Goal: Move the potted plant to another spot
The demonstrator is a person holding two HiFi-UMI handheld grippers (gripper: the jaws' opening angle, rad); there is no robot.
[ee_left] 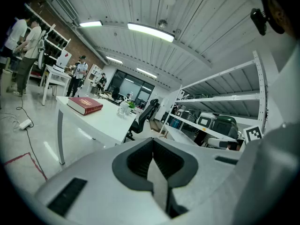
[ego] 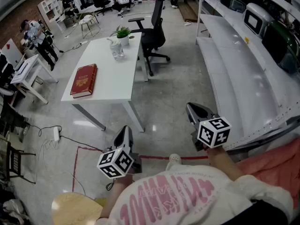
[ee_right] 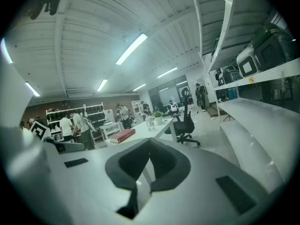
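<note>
The potted plant [ego: 123, 33], small and green in a white pot, stands at the far end of the white table [ego: 112, 86]. It shows tiny in the left gripper view [ee_left: 131, 105] and in the right gripper view [ee_right: 158, 115]. My left gripper [ego: 124, 134] hangs over the floor, well short of the table's near corner. Its jaws are shut and hold nothing [ee_left: 152, 142]. My right gripper [ego: 193, 109] is also over the floor, to the right of the table beside the shelving, jaws shut and holding nothing [ee_right: 150, 142].
A red book [ego: 84, 80] and a glass jar [ego: 116, 50] lie on the table. A black office chair [ego: 153, 29] stands at its far right. White shelving [ego: 234, 64] runs along the right. Red floor tape [ego: 154, 157], cables with a power strip [ego: 56, 134] and a round stool [ego: 75, 209] are near.
</note>
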